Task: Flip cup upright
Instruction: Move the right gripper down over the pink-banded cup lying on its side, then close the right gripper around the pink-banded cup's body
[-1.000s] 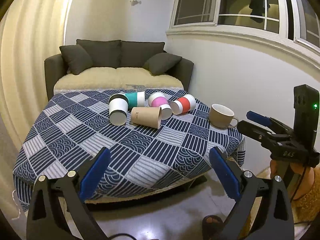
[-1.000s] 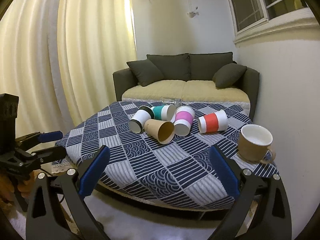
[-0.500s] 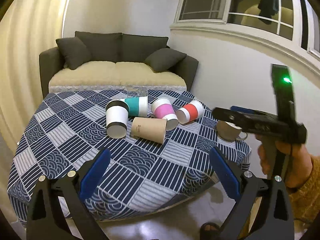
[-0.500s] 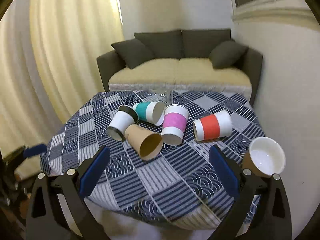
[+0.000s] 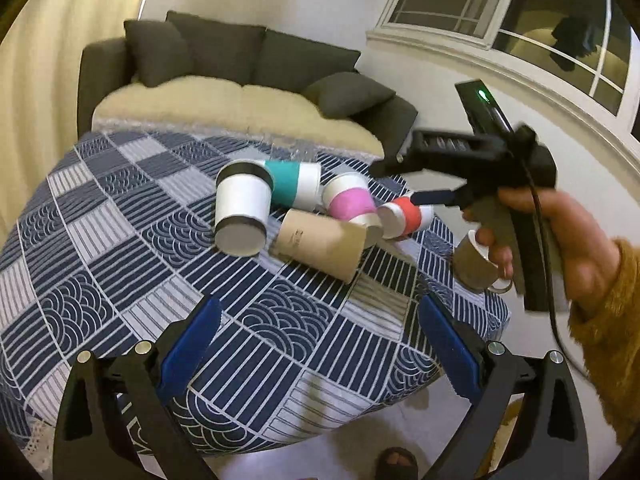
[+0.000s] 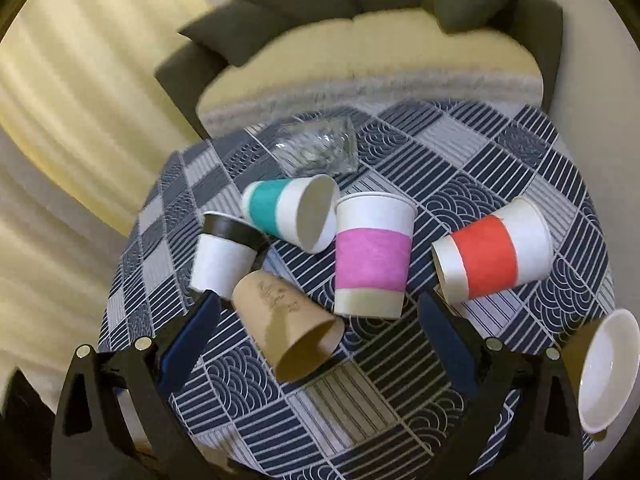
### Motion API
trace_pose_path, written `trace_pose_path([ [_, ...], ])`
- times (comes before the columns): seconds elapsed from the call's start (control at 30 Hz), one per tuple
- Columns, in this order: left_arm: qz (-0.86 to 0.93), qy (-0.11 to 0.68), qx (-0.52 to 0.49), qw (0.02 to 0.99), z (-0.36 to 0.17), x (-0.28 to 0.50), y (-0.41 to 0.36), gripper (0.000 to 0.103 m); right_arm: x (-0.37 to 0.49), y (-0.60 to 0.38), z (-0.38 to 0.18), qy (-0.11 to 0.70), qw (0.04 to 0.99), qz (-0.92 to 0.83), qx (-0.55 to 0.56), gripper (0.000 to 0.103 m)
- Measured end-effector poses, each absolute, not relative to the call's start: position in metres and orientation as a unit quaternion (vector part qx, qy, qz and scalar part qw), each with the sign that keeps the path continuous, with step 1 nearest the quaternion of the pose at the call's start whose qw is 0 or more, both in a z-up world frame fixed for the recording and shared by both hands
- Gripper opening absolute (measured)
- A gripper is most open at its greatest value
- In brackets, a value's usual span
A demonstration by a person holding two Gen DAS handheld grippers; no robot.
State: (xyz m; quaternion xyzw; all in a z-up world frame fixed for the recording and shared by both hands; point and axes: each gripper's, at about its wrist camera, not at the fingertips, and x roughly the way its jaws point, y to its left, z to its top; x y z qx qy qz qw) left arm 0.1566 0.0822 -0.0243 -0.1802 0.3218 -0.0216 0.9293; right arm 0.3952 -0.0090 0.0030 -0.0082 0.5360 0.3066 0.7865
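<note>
On the counter (image 6: 500,168), five paper cups lie tipped in a cluster, with the brown cup (image 6: 288,332) at the near edge of that cluster. In the right wrist view the brown cup lies on its side, directly ahead of the right claw (image 6: 316,340) and between its spread blue pads; its long axis runs from the closed base at the far left to the open mouth at the near right, angled across the claw's line. The right claw is wide and holds nothing. The left claw (image 5: 320,354), also wide and empty, hangs over the counter's near edge, well back from the brown cup (image 5: 320,242). The right hand (image 5: 560,240) is clearly nearer, so the grasp probably falls to it, after turning the claw to straddle the cup's wall.
</note>
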Motion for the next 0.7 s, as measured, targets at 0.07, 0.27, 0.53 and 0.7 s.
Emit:
trace_pose_path([
  [0.07,-0.026,0.318,-0.185,0.929,-0.027,0.158,0.086,0.096,0.409,0.002,-0.004,0.557,0.776,0.296,-0.019,0.096],
  [0.27,-0.036,0.299,-0.185,0.935,-0.030,0.168,0.091,0.096,0.430,0.017,-0.022,0.588,0.761,0.271,-0.041,0.090],
  [0.53,-0.046,0.301,-0.192,0.933,-0.036,0.176,0.092,0.096,0.442,0.033,-0.040,0.598,0.760,0.232,-0.104,0.085],
  [0.7,-0.043,0.297,-0.188,0.935,-0.034,0.177,0.094,0.096,0.449,0.034,-0.049,0.601,0.760,0.219,-0.111,0.076],
])
